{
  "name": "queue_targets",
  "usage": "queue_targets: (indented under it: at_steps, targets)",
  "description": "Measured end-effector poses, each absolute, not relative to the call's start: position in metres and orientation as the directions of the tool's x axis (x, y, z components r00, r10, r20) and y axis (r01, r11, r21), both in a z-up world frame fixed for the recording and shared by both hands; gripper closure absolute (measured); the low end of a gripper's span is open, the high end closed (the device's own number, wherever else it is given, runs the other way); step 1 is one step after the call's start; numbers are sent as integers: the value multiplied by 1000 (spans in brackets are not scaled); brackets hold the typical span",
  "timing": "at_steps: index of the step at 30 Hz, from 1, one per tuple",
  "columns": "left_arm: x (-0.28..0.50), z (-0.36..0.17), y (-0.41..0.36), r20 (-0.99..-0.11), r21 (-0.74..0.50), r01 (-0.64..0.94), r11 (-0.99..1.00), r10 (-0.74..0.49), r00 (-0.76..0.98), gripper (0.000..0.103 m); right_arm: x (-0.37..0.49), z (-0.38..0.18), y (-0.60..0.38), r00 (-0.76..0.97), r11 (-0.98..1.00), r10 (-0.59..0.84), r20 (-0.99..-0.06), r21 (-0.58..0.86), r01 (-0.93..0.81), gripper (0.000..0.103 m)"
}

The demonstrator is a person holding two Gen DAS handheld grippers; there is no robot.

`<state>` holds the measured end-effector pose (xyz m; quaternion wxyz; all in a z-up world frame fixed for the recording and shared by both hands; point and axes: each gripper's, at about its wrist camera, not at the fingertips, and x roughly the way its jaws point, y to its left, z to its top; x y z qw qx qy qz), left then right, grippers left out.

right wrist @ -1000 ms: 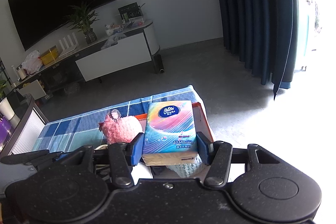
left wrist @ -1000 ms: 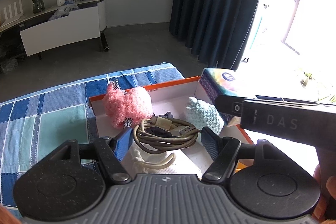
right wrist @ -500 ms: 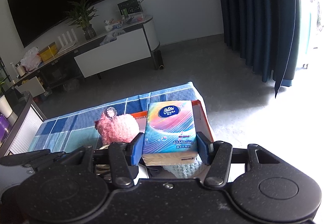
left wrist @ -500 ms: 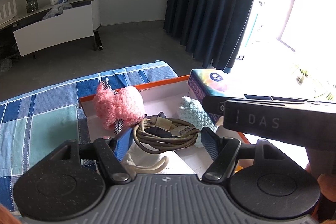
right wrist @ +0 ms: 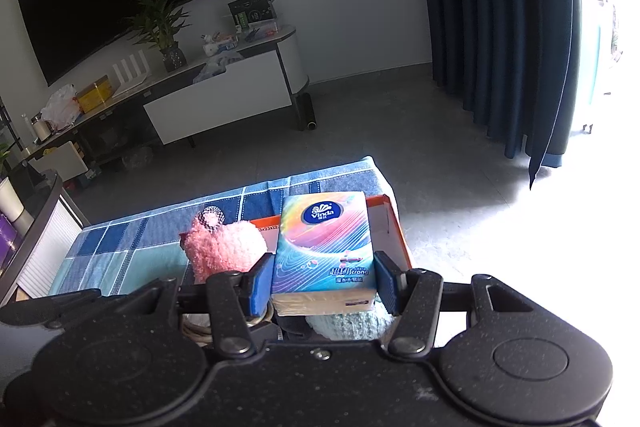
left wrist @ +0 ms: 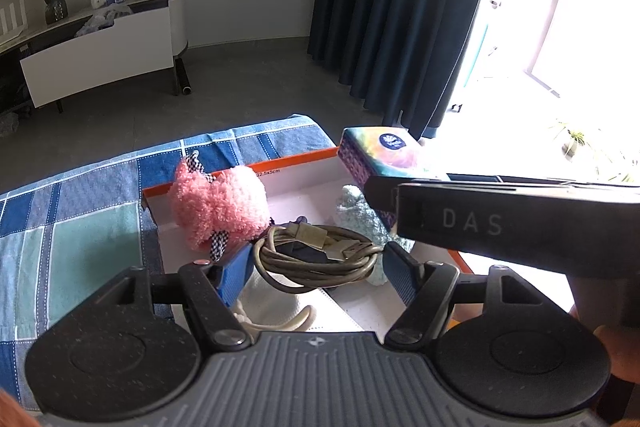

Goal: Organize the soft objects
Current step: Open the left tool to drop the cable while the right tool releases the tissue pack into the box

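Observation:
In the left wrist view my left gripper (left wrist: 318, 269) is shut on a coiled grey-green cable (left wrist: 316, 259), held over a white box with an orange rim (left wrist: 304, 158). A fluffy pink plush (left wrist: 218, 211) lies in the box at the left and a pale blue plush (left wrist: 358, 213) at the right. My right gripper (right wrist: 322, 283) is shut on a colourful tissue pack (right wrist: 324, 251) above the box's right side. The same tissue pack (left wrist: 380, 155) and the right gripper's black body (left wrist: 520, 223) show in the left view. The pink plush (right wrist: 224, 247) and pale blue plush (right wrist: 348, 325) lie below.
The box stands on a blue checked cloth (left wrist: 80, 227) near the table's far right corner. A white mask-like cloth (left wrist: 276, 311) lies in the box under the cable. Beyond are grey floor, a white TV cabinet (right wrist: 216, 103), dark curtains (left wrist: 400, 7) and a bright window.
Both grips hold as before. The box and plush toys have drifted slightly left in the left wrist view; the right wrist view is almost the same.

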<state>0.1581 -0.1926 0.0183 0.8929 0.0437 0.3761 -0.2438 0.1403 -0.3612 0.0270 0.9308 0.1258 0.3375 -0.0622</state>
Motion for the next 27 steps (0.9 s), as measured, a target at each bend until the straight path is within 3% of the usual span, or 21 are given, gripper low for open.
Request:
queue_targets:
  at_steps: [21, 23, 24, 27]
  targets:
    - [174, 14, -198, -691, -132, 469, 873, -420, 588, 30, 169, 14, -365, 737, 965, -37, -675, 168, 202, 37]
    - [177, 13, -199, -689, -138, 473, 870, -428, 585, 28, 174, 13, -368, 733, 965, -26, -680, 175, 196, 29]
    - [179, 11, -199, -688, -150, 479, 865, -439, 577, 20, 174, 13, -369, 737, 964, -24, -676, 181, 197, 23]
    - [181, 10, -193, -683, -178, 463, 868, -448, 577, 14, 170, 16, -371, 747, 960, -40, -664, 180, 212, 23]
